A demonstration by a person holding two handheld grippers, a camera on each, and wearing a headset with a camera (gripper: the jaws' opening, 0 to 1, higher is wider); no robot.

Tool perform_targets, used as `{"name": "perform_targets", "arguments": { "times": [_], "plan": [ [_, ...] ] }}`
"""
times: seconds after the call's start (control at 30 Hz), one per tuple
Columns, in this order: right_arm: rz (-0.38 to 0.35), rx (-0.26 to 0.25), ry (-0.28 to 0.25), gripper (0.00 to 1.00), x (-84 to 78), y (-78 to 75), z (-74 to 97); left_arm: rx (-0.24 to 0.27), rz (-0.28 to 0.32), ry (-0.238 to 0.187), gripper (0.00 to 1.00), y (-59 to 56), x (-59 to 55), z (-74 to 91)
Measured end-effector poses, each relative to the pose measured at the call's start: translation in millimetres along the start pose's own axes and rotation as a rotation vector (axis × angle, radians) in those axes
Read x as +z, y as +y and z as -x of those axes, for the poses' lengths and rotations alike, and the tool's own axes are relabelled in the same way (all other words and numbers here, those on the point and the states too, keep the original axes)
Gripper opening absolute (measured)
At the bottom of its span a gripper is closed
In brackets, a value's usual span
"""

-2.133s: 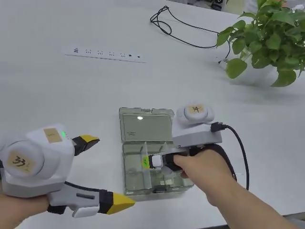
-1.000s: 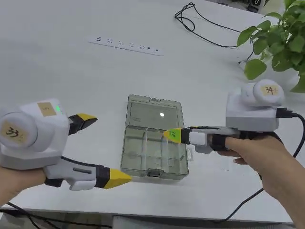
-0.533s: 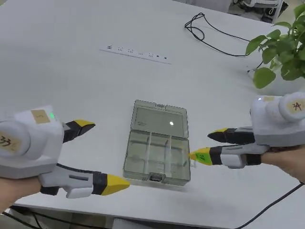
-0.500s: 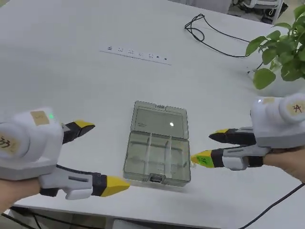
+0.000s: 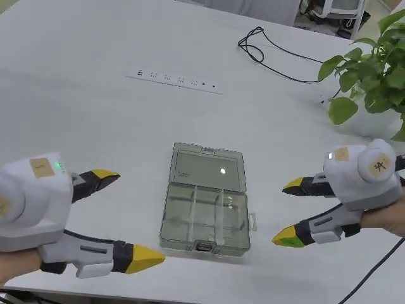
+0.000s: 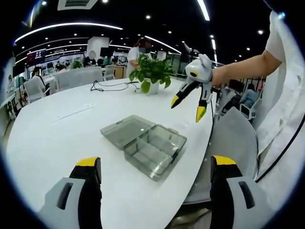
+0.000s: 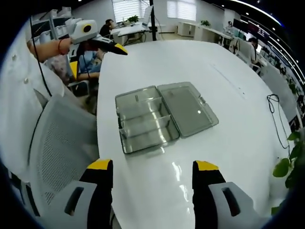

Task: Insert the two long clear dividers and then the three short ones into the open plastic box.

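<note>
- My left gripper (image 5: 136, 215) is released: its yellow-tipped jaws stand wide apart with nothing between them, hovering over the near left part of the tabletop (image 5: 76, 114).
- In the left gripper view those jaws (image 6: 155, 161) frame the plastic box from either side without touching it.
- My right gripper (image 5: 283, 213) is released as well, jaws spread and holding nothing, above the near right part of the tabletop.
- In the right gripper view its two jaws (image 7: 153, 165) rise apart in front of the box, clear of it.
- The right gripper (image 6: 187, 110) also shows in the left gripper view, in the air beyond the box.
- The plastic box (image 5: 205, 212) lies between the two grippers, close to the near edge of the tabletop, touched by neither.
- Its lid (image 5: 210, 168) is folded back flat on the tabletop, on the side toward the far edge.
- Two long dividers (image 7: 143, 110) stand upright in the base, running its length and splitting it into three lanes.
- I cannot tell the short dividers through the clear plastic.
- A small clear piece (image 5: 252, 221) lies on the tabletop just beside the box's right side; I cannot tell what it is.
- A white power strip (image 5: 176, 79) lies well beyond the box, toward the far edge.
- A black cable (image 5: 272, 54) loops near the far edge.
- A potted plant (image 5: 370, 69) stands at the right edge.
</note>
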State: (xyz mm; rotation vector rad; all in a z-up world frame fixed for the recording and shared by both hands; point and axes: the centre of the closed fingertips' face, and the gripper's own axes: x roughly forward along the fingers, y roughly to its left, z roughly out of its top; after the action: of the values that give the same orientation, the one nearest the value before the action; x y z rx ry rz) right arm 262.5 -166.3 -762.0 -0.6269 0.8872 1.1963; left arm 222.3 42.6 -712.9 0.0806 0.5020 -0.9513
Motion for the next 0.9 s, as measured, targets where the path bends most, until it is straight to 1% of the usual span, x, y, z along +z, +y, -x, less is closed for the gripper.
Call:
{"name": "perform_targets", "arguments": {
  "times": [0.03, 0.1, 0.13, 0.23, 0.27, 0.33, 0.47, 0.57, 0.67, 0.83, 0.9],
  "plan": [
    [0.022, 0.004, 0.028, 0.68, -5.5, -2.3, -1.9, -0.002, 0.000, 0.000, 0.97, 0.6, 0.0, -0.3],
    [0.057, 0.016, 0.040, 0.68, -8.9, -3.5, -5.7, -0.004, 0.004, -0.001, 0.97, 1.9, -0.1, -0.9],
    [0.058, 0.021, 0.062, 0.68, -12.6, -4.5, -8.4, -0.005, 0.005, -0.001, 0.97, 2.5, -0.2, -1.3],
    [0.114, 0.040, 0.104, 0.65, -20.5, -8.1, -16.2, -0.010, 0.009, -0.001, 0.97, 4.3, -0.9, -2.7],
    [0.137, 0.041, 0.134, 0.64, -26.1, -11.4, -20.1, -0.011, 0.011, -0.001, 0.97, 5.2, -1.3, -3.4],
    [0.158, 0.044, 0.148, 0.63, -29.3, -14.0, -25.6, -0.014, 0.014, 0.002, 0.98, 6.8, -2.2, -4.9],
    [0.207, 0.051, 0.197, 0.57, -38.9, -22.3, -37.5, -0.020, 0.019, 0.004, 0.98, 9.5, -3.0, -7.5],
    [0.219, 0.062, 0.226, 0.54, -47.7, -26.9, -47.3, -0.025, 0.022, 0.007, 0.98, 11.8, -3.4, -10.8],
    [0.219, 0.074, 0.233, 0.52, -50.1, -28.6, -53.6, -0.029, 0.028, 0.004, 0.98, 13.0, -1.8, -13.6],
    [0.244, 0.073, 0.263, 0.48, -56.5, -35.3, -61.5, -0.034, 0.036, -0.001, 0.98, 15.9, 1.5, -19.2],
    [0.241, 0.073, 0.270, 0.44, -58.6, -36.8, -63.3, -0.035, 0.041, -0.006, 0.98, 17.1, 2.8, -20.7]
  ]
}}
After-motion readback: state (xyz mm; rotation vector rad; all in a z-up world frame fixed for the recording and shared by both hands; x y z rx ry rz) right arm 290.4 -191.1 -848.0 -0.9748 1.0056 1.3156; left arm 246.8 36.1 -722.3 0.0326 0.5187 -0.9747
